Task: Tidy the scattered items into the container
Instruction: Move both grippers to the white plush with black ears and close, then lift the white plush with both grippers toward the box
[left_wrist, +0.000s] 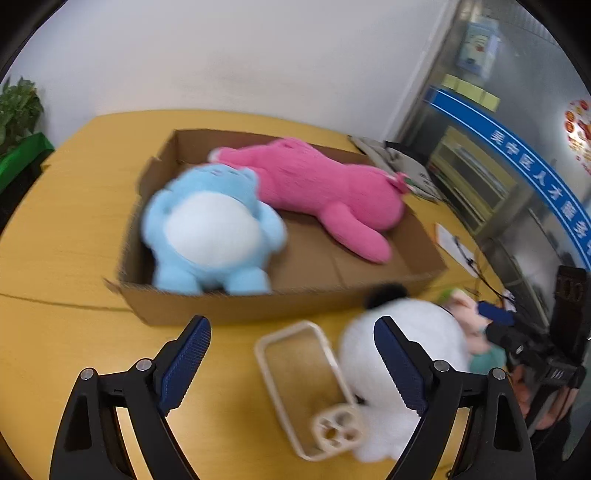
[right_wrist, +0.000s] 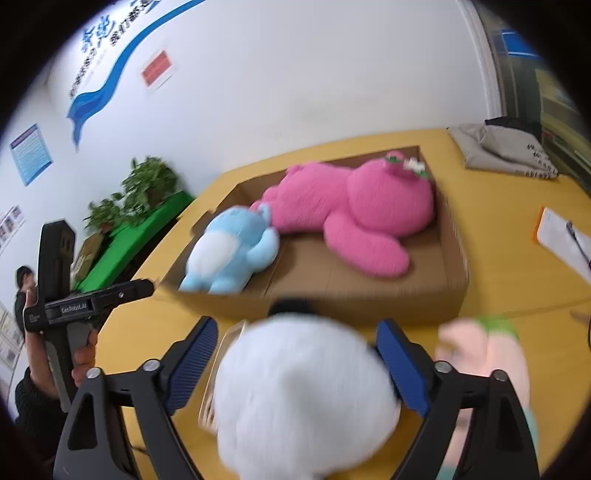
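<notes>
On the yellow table (left_wrist: 66, 236), just beside the near wall of the cardboard box (left_wrist: 280, 302), the right gripper (right_wrist: 295, 354) has its blue pads (right_wrist: 400, 373) spread wide with the white plush (right_wrist: 303, 398) between them; whether the pads press the fur cannot be told through the blur. The left gripper (left_wrist: 291, 354) is likewise spread wide and holds nothing, its pads (left_wrist: 186, 360) hanging over bare tabletop with a clear phone case (left_wrist: 306, 387) lying between them on the wood, untouched.

Seen from the right wrist, the person's left hand (right_wrist: 83, 363) grips the left tool's handle at about 9 o'clock, the tool held roughly level. From the left wrist, the right tool and its hand (left_wrist: 524, 391) sit at about 4 o'clock, low beside the plush.

Inside the box, the blue plush (left_wrist: 210, 232) lies at the 9 o'clock end and the pink plush (left_wrist: 317, 188) stretches toward 2 o'clock. A pink and green doll (right_wrist: 487, 354) lies on the table at 3 o'clock of the white plush.

Only the left wrist view shows the whole phone case; the right wrist view catches just its edge. Only the right wrist view shows the potted plants (right_wrist: 147, 184) and a person (right_wrist: 24, 291) at 9 o'clock.
</notes>
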